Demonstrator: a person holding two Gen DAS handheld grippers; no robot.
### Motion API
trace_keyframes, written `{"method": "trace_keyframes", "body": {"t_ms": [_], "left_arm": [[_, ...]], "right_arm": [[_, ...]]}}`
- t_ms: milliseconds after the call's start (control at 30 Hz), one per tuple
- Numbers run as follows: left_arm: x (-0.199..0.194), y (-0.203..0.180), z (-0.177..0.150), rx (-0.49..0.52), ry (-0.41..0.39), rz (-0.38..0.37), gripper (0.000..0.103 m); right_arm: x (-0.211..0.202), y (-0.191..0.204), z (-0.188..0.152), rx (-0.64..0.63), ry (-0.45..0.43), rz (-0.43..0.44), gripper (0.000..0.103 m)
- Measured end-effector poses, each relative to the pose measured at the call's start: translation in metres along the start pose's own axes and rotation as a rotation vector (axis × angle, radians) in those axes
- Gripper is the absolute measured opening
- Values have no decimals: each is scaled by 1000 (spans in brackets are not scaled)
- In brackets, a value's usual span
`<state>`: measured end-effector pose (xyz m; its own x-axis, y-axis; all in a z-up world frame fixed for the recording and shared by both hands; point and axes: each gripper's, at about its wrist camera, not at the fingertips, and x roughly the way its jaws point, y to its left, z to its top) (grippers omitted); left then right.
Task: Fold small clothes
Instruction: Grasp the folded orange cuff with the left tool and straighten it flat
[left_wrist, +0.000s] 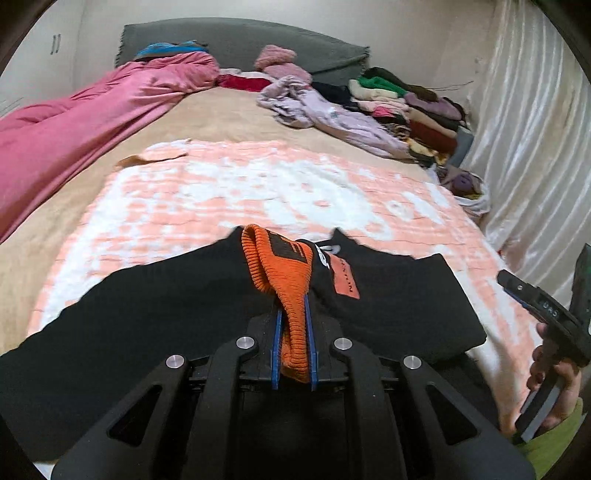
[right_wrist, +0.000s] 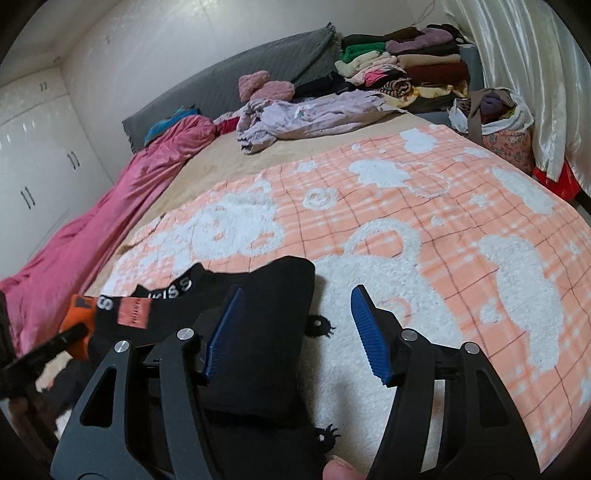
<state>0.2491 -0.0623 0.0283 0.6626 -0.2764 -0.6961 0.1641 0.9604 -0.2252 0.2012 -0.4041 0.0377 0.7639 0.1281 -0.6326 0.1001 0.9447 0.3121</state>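
On the peach-and-white blanket (right_wrist: 424, 206), the left gripper (left_wrist: 293, 325) is pinching the black garment's (left_wrist: 388, 306) orange cuff (left_wrist: 284, 273) — the right gripper (right_wrist: 299, 332) is hovering wide apart over the cloth.

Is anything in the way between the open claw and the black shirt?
Nothing visible is. The right claw is open right over the black garment with the orange knit collar, on the peach-and-white fleece blanket. The left claw already pinches its collar.

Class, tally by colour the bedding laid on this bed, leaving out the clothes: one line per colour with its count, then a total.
Pink duvet: 1
Peach-and-white blanket: 1
Beige sheet: 1
Grey headboard cover: 1
Total: 4
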Motion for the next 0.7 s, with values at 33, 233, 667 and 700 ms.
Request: {"method": "trace_keyframes", "body": {"t_ms": [33, 233, 667, 700], "left_arm": [[-1, 6, -1, -1, 2, 6, 10], [3, 38, -19, -20, 18, 44, 10], [-3, 61, -32, -33, -8, 89, 10], [-2, 67, -33, -55, 11, 84, 10]], "right_arm": [[2, 3, -2, -11, 6, -3, 53], [6, 12, -8, -59, 20, -23, 53], [32, 61, -44, -301, 137, -23, 53], [35, 63, -47, -312, 152, -24, 54]]}}
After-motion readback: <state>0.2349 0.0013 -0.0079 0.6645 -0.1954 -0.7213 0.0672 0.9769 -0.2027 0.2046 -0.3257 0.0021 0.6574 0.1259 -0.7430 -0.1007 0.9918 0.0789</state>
